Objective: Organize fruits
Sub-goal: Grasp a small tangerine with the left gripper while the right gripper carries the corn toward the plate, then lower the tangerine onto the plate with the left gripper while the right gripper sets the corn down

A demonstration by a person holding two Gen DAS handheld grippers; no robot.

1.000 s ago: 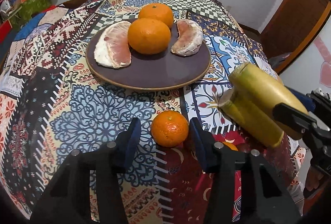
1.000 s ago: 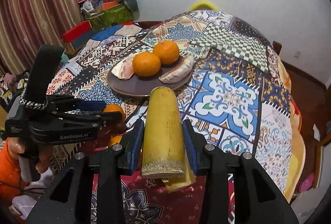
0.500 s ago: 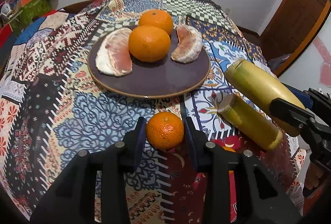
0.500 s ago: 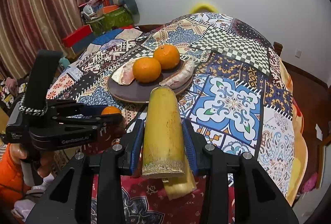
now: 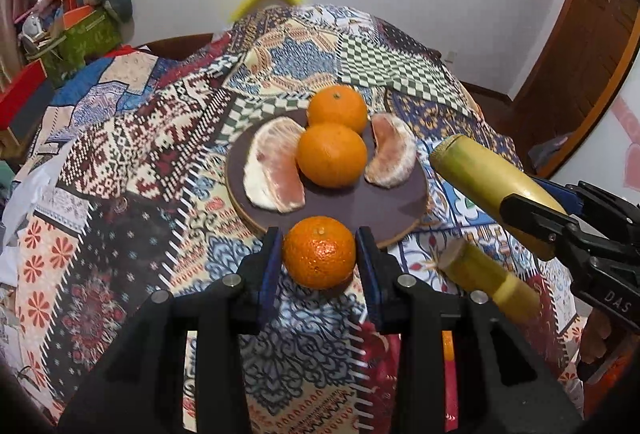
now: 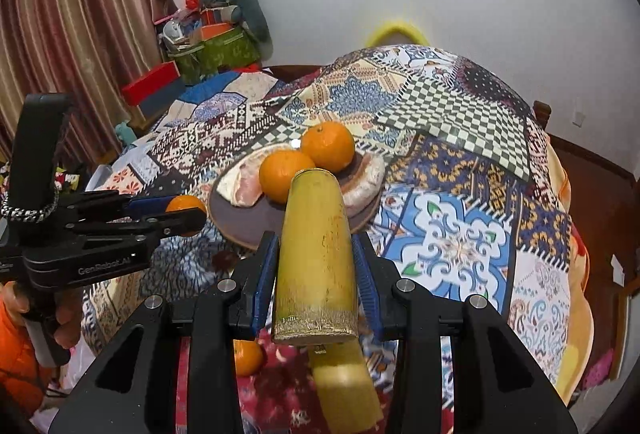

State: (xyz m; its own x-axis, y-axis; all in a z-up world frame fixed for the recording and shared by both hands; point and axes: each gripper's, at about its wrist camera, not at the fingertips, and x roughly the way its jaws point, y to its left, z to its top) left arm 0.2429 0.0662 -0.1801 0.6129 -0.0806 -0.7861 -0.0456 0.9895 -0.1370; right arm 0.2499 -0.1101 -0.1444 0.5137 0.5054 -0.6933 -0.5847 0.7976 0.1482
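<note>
My left gripper (image 5: 319,254) is shut on a small orange (image 5: 319,252) and holds it above the cloth, just short of the near rim of the dark round plate (image 5: 360,211). The plate holds two oranges (image 5: 332,153) and two peeled pomelo segments (image 5: 276,169). My right gripper (image 6: 316,254) is shut on a yellow sugarcane piece (image 6: 316,254), raised near the plate's right side; it also shows in the left wrist view (image 5: 492,181). A second sugarcane piece (image 5: 488,284) lies on the cloth below it.
The round table wears a patchwork cloth (image 5: 132,153). Another small orange (image 6: 248,356) lies on the cloth near the front edge. Boxes and clutter (image 6: 208,45) stand behind the table at the left. A wooden door (image 5: 580,65) is at the right.
My left gripper closed on the small orange and lifted it toward the plate's near rim. My right gripper rose a little with its sugarcane piece.
</note>
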